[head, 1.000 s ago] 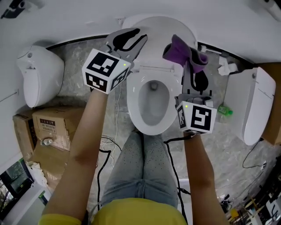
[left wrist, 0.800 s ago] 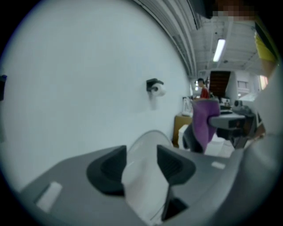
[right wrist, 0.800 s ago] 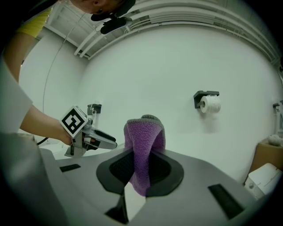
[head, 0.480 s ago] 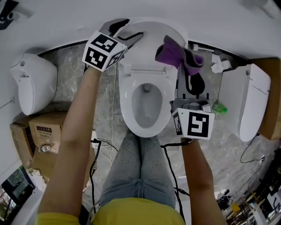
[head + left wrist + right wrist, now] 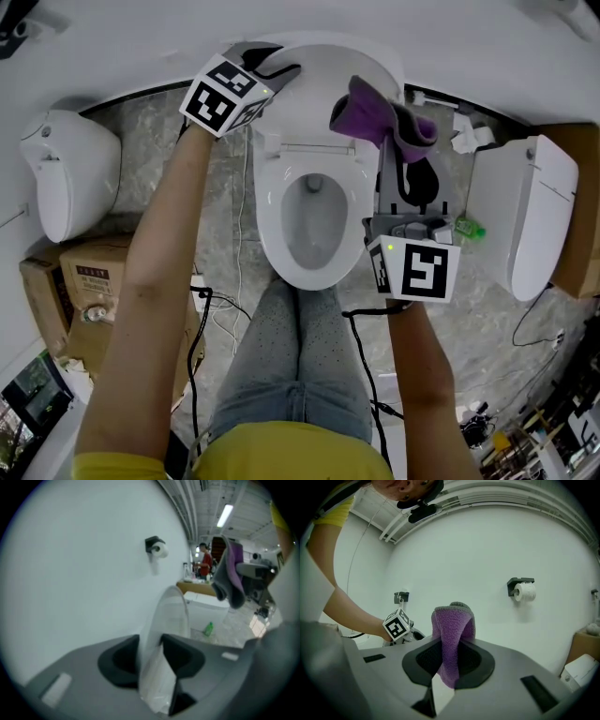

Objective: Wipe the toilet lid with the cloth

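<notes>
toilet [image 5: 309, 225] seen from above at the centre of the frame, seat down over the bowl, lid [image 5: 328, 89] raised against the white wall at the top. a person stands over it, legs at the bottom edge, a gripper in each hand.

left gripper [image 5: 281, 58], upper left, reaches to the lid's top left rim. in the left gripper view its jaws have just been closing and now pinch the lid's thin edge, one pad on each side. this likely steadies the raised lid so it will not swing while rubbed.

right gripper [image 5: 401, 141], right of centre, is clamped on a purple cloth [image 5: 375, 112]. the cloth bunches above the jaws just beside the lid's right edge; whether it touches the lid i cannot tell. in the right gripper view the cloth fills the gap between the pads, with the wall and a paper roll [image 5: 524, 591] behind. held level and high, it seems poised to start on the lid's face; wiping looks not yet begun.

compared with a second earlier, the left gripper then hung lower in the frame, in front of the lid's left side, with nothing between its jaws. half a second ago the jaws gaped wide around the rim; now they are narrower and on it. the right gripper and cloth have barely shifted.
</notes>
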`<control>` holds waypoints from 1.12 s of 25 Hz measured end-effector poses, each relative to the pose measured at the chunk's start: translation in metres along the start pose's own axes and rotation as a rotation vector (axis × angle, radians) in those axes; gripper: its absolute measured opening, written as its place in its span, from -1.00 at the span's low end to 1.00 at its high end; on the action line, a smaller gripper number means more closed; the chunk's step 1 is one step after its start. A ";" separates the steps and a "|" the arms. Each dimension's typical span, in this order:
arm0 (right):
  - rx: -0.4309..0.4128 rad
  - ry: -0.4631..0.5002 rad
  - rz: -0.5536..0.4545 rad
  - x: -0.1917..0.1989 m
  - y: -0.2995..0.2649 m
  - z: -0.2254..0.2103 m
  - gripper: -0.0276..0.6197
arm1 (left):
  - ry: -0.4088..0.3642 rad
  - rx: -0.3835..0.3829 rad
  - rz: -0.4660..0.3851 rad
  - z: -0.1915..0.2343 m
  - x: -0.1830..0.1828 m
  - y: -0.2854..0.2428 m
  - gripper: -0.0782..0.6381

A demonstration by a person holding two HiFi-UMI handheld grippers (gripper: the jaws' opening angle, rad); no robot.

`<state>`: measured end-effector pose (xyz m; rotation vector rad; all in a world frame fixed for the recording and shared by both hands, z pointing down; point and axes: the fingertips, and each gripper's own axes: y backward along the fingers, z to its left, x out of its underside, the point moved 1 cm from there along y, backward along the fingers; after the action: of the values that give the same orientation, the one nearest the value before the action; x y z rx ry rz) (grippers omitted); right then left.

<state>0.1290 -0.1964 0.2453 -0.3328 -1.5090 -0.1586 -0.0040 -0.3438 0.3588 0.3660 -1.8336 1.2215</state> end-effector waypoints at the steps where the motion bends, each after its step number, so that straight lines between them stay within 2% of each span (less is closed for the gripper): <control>1: 0.001 -0.002 -0.003 -0.002 0.002 0.001 -0.78 | -0.015 0.016 0.003 -0.004 0.000 0.004 -0.37; 4: 0.004 -0.011 -0.014 -0.009 0.009 0.006 -0.78 | -0.056 0.051 0.007 -0.021 0.002 0.018 -0.44; 13: -0.013 -0.020 -0.052 -0.029 0.049 0.035 -0.78 | -0.150 0.060 -0.009 -0.114 0.016 0.077 -0.50; 18: -0.006 -0.035 -0.054 -0.026 0.083 0.051 -0.78 | -0.197 0.103 0.013 -0.185 0.045 0.109 -0.52; 24: 0.017 -0.048 -0.029 -0.005 0.118 0.070 -0.78 | -0.252 0.113 0.055 -0.260 0.093 0.130 -0.50; 28: 0.031 -0.043 0.000 0.015 0.134 0.081 -0.78 | -0.299 0.096 0.066 -0.295 0.121 0.135 -0.47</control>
<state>0.0939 -0.0425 0.2471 -0.3132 -1.5525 -0.1288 -0.0123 -0.0019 0.4127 0.5717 -2.0574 1.3623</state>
